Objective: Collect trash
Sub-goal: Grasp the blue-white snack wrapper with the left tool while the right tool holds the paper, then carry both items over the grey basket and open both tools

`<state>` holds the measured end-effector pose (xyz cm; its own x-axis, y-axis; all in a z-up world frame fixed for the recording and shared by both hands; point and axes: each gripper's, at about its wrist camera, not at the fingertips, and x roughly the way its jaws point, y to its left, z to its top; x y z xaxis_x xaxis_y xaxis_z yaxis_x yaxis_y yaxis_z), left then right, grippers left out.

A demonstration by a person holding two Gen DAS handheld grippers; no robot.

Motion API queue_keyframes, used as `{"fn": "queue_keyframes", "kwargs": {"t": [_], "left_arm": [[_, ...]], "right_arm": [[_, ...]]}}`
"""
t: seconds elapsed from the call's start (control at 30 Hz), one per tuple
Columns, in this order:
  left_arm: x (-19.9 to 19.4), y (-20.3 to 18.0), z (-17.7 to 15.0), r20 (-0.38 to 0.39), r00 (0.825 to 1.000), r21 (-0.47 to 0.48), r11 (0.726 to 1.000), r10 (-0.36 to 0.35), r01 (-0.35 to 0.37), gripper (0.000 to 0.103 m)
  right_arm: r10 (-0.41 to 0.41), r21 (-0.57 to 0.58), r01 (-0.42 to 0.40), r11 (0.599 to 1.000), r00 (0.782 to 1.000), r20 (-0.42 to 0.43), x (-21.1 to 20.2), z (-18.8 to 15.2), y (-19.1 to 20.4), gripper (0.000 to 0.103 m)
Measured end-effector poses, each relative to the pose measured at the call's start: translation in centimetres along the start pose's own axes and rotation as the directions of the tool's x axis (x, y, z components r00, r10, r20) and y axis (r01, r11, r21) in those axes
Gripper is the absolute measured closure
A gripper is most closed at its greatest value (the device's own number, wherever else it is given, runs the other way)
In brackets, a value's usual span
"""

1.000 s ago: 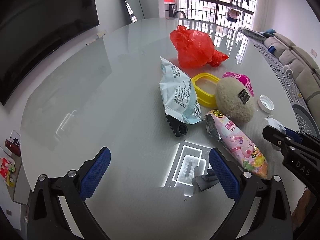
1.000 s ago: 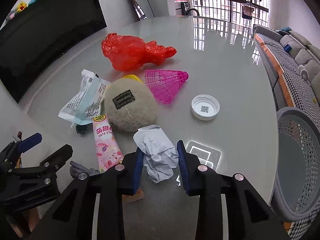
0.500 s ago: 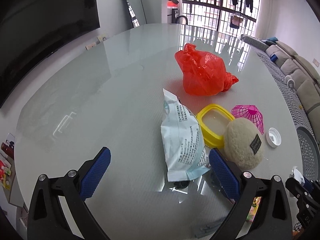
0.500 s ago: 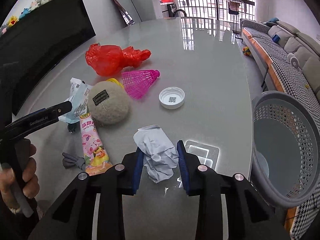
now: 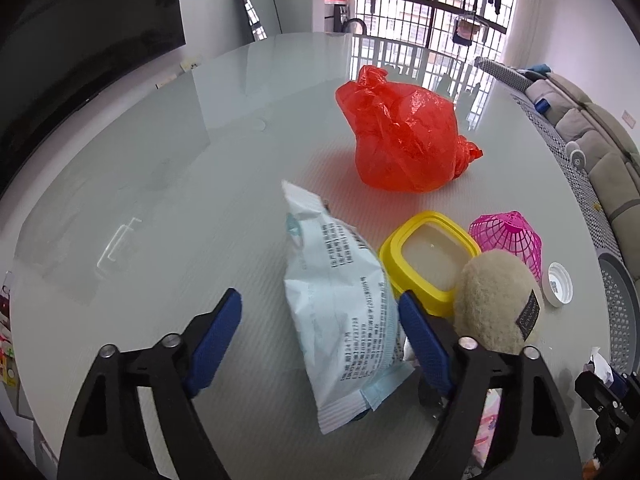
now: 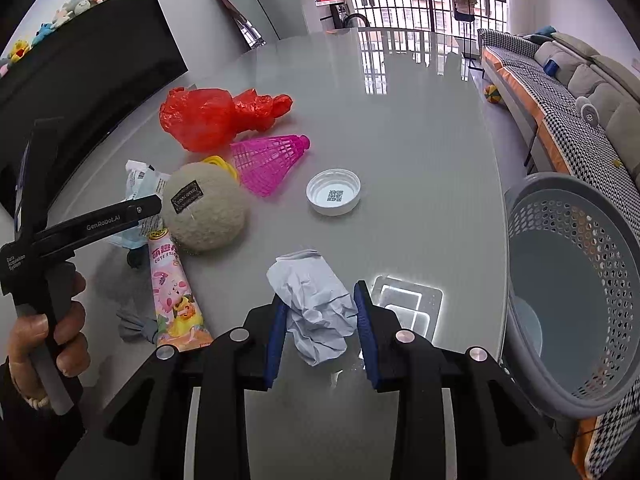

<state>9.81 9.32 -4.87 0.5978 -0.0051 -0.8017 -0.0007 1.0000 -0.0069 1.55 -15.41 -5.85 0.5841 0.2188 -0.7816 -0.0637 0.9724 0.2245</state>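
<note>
My right gripper [image 6: 322,330] is shut on a crumpled pale blue paper wad [image 6: 316,306], held above the glass table, left of the grey perforated basket [image 6: 576,280]. My left gripper [image 5: 320,332] is open around the near end of a white and light blue wrapper [image 5: 344,312] that lies on the table. The wrapper also shows in the right wrist view [image 6: 142,184] behind the left gripper's body. A red plastic bag [image 5: 404,136], a pink snack packet [image 6: 172,292] and a white cap [image 6: 334,196] lie on the table.
A beige fuzzy ball [image 5: 496,304], a yellow lidded box [image 5: 430,260] and a pink plastic shuttlecock [image 6: 268,158] sit right of the wrapper. A grey scrap [image 6: 134,322] lies by the packet. A sofa [image 6: 568,92] stands beyond the basket. A dark TV [image 6: 80,64] is at left.
My left gripper moved forward and now straddles the wrapper's near end. My right gripper, still holding the paper wad, swung right, bringing the basket into view.
</note>
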Motion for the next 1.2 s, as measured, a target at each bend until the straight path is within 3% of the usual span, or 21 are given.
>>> {"fn": "queue_keyframes", "kwargs": {"t": [0.13,0.5,0.6,0.9,1.2], "left_arm": [[-0.2,-0.1,-0.2,0.002,1.0,0.012,1.0,-0.02,0.02,0.051],[-4.9,0.4,1.1,0.118,0.993,0.015,1.0,0.013,-0.015,0.054],[-6.9,-0.5,0.8,0.146,0.989,0.04,0.999,-0.007,0.001,0.054],[-9.9,-9.0,0.2,0.156,0.974,0.159,0.977,-0.164,0.139,0.054],[-10.8,-20.6,-1.7,0.099,0.94,0.317,0.906,-0.326,0.281,0.054]], "right_arm": [[-0.002,0.003,0.002,1.0,1.0,0.001,-0.1,0.0,-0.1,0.071],[0.001,0.011,-0.002,1.0,1.0,0.019,-1.3,-0.1,-0.2,0.071],[0.001,0.017,-0.001,1.0,1.0,0.031,-2.1,-0.2,-0.7,0.071],[-0.053,0.077,0.048,0.996,0.996,0.071,-5.7,-0.6,-5.4,0.071],[-0.173,0.218,0.15,0.964,0.981,0.088,-9.6,-1.9,-15.1,0.072]]}}
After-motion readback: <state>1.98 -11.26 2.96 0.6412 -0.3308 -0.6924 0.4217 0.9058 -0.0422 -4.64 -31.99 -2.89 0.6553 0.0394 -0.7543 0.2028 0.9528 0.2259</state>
